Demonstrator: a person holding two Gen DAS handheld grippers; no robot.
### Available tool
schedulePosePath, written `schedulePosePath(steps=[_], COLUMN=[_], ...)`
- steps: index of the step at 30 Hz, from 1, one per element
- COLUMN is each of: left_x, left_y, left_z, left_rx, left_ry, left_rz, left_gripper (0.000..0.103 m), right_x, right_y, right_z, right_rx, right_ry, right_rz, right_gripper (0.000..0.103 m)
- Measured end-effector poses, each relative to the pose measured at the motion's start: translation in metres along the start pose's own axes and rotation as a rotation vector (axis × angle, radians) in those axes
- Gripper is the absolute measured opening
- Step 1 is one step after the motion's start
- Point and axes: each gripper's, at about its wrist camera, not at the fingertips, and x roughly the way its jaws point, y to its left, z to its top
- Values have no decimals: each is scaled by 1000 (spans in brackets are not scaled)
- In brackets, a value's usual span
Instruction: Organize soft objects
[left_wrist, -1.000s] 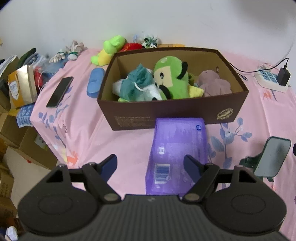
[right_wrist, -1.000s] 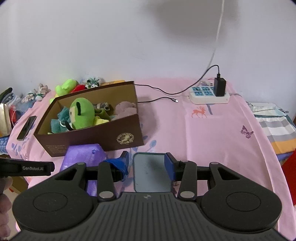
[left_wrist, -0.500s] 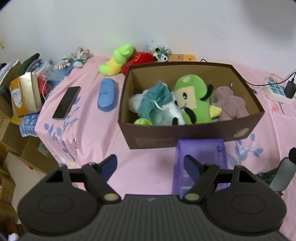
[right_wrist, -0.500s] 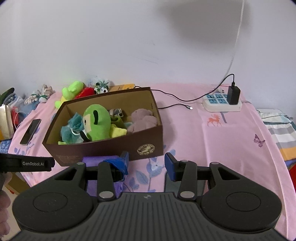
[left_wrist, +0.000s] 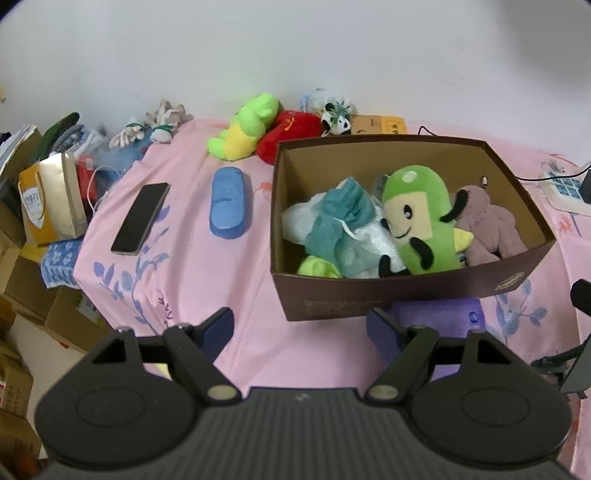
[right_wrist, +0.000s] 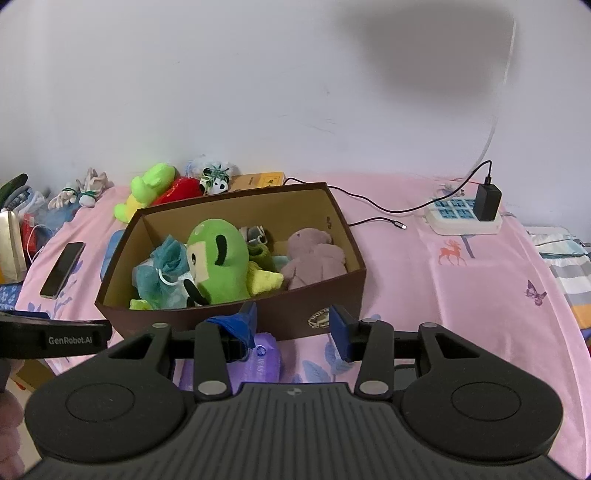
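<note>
A brown cardboard box (left_wrist: 402, 295) (right_wrist: 343, 295) sits on the pink-covered table and holds a green plush (left_wrist: 421, 218) (right_wrist: 218, 266), a teal mesh puff (left_wrist: 340, 221) (right_wrist: 166, 266) and a mauve bear (left_wrist: 487, 221) (right_wrist: 314, 258). Behind the box lie a lime-and-yellow plush (left_wrist: 243, 125) (right_wrist: 147, 188), a red plush (left_wrist: 291, 133) (right_wrist: 177, 188) and a small panda toy (left_wrist: 338, 120) (right_wrist: 216, 181). My left gripper (left_wrist: 301, 325) hovers open in front of the box's left corner with nothing between its fingers. My right gripper (right_wrist: 291, 321) is open before the box's front wall, empty.
A phone (left_wrist: 140, 218) (right_wrist: 61, 269) and a blue case (left_wrist: 229, 206) lie left of the box. A purple wipes pack (left_wrist: 443, 314) (right_wrist: 258, 362) lies in front of it. A power strip (right_wrist: 461, 218) with charger and cable sits at the right. Bags and cardboard boxes crowd the table's left edge.
Both grippers have drifted left and pulled back a little; the box now sits further right and higher in view, and the purple pack and mirror have slipped under the grippers. Jaws unchanged.
</note>
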Motion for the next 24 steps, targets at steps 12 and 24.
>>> schedulePosePath(steps=[12, 24], left_x=[6, 4], left_y=[11, 9], left_z=[3, -4], left_rx=[10, 17], left_ry=[-20, -34], left_rz=[-14, -22], left_gripper=[79, 79], right_x=[12, 18], right_y=[15, 15], right_z=[1, 1], right_rx=[3, 24], right_ry=[21, 44], right_rz=[-53, -61], right_gripper=[28, 28])
